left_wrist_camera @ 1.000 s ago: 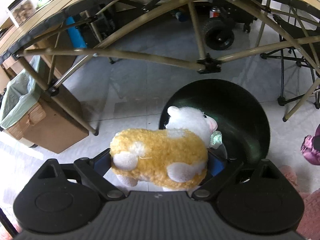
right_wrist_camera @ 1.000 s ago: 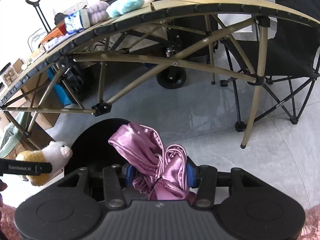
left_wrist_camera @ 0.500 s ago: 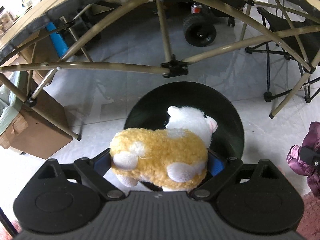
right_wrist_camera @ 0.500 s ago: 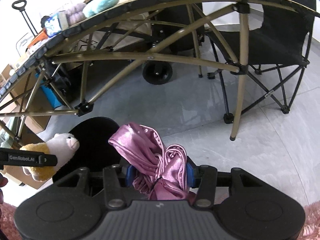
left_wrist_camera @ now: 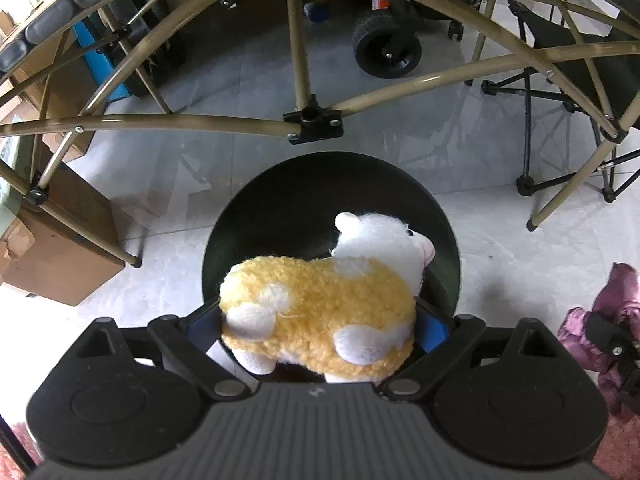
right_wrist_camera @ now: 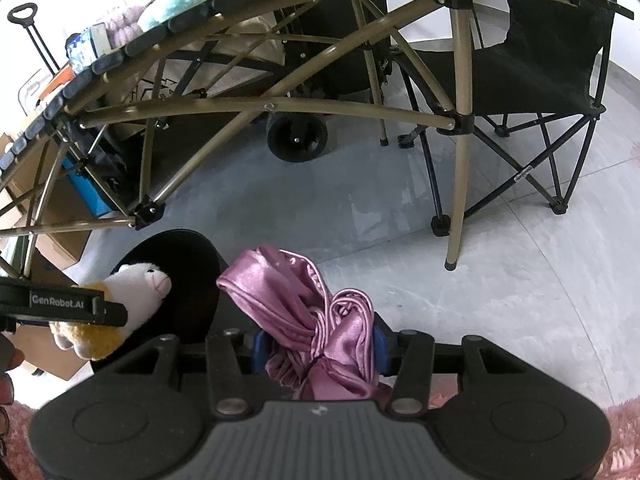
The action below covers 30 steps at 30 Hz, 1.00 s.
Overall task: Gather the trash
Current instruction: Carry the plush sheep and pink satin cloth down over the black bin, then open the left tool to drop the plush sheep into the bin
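Left gripper (left_wrist_camera: 318, 322) pinches plush sheep (left_wrist_camera: 320, 304) crosswise over black bin (left_wrist_camera: 280, 200), head pointing right. Right gripper (right_wrist_camera: 316, 346) pinches bunched pink satin cloth (right_wrist_camera: 304, 312).

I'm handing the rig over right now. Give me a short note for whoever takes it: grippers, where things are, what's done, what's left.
Left gripper: shut on the plush sheep, held above the open black bin on the floor.
Right gripper: shut on the pink satin cloth, to the right of the bin, not yet over it.
Done: both items picked up.
Left: release the sheep into the bin, bring the cloth over the bin and drop it too. The bin's contents can't be made out.
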### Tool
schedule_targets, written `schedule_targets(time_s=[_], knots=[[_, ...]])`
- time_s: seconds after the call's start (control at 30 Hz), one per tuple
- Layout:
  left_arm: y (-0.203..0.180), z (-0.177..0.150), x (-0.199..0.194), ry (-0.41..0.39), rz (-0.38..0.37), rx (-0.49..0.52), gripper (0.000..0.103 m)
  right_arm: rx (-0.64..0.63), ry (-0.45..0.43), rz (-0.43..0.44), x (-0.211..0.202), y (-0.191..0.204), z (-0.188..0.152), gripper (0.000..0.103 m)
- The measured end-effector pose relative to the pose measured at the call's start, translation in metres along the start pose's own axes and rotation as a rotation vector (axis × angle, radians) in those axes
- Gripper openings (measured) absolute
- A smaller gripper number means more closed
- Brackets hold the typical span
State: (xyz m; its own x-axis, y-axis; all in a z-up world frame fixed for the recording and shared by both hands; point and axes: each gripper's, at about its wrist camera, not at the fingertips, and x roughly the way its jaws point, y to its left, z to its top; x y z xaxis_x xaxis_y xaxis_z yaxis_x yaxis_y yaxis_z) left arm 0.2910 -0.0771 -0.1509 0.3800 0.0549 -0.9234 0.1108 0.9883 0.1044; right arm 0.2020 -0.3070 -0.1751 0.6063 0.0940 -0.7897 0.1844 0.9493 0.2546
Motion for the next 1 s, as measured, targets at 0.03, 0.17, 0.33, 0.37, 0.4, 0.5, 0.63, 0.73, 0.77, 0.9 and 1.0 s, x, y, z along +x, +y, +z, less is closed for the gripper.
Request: schedule_targets(time_s=[0.03, 0.17, 0.33, 0.37, 0.4, 0.5, 0.63, 0.73, 0.77, 0.9, 1.0], knots=[[-0.0013, -0.0001, -0.0015, -0.004, -0.005, 0.002, 0.095, -0.002, 0.002, -0.001, 0.0006, 0.0001, -0.0002, 0.048], [-0.0037, -0.0004, -0.0038, -0.007, -0.019, 0.003, 0.095, -0.009, 0.011, -0.004, 0.0028, 0.0004, -0.0009, 0.048], [-0.0035, 0.0004, -0.0019, -0.002, -0.015, -0.006, 0.096, -0.014, 0.023, -0.005, 0.0048, 0.001, -0.001, 0.048], [-0.0038, 0.0004, -0.002, -0.001, -0.015, -0.006, 0.096, -0.013, 0.022, -0.005, 0.0047, 0.0007, -0.0009, 0.048], [-0.0039, 0.0004, -0.0018, 0.001, -0.013, -0.007, 0.096, -0.011, 0.019, -0.006, 0.0044, 0.0004, -0.0007, 0.048], [-0.0028, 0.0012, -0.0007, 0.005, -0.009, -0.021, 0.098, -0.004, 0.007, -0.006, 0.0033, -0.0003, 0.0002, 0.048], [-0.0015, 0.0016, -0.0019, -0.001, -0.008, -0.035, 0.103, 0.0, 0.006, -0.003, 0.0029, -0.0008, -0.0005, 0.048], [-0.0001, 0.0017, -0.0006, 0.01, -0.007, -0.044, 0.103, 0.001, 0.007, -0.001, 0.0024, -0.0008, -0.0013, 0.048], [0.0006, 0.0019, 0.0001, 0.016, -0.006, -0.048, 0.103, 0.001, 0.007, -0.001, 0.0023, -0.0009, -0.0017, 0.048], [0.0016, 0.0013, 0.0009, 0.029, -0.01, -0.051, 0.103, 0.001, 0.008, 0.0, 0.0024, -0.0008, -0.0015, 0.048], [0.0009, 0.0008, 0.0006, 0.03, -0.011, -0.047, 0.103, -0.002, 0.008, 0.002, 0.0024, -0.0004, -0.0011, 0.048]])
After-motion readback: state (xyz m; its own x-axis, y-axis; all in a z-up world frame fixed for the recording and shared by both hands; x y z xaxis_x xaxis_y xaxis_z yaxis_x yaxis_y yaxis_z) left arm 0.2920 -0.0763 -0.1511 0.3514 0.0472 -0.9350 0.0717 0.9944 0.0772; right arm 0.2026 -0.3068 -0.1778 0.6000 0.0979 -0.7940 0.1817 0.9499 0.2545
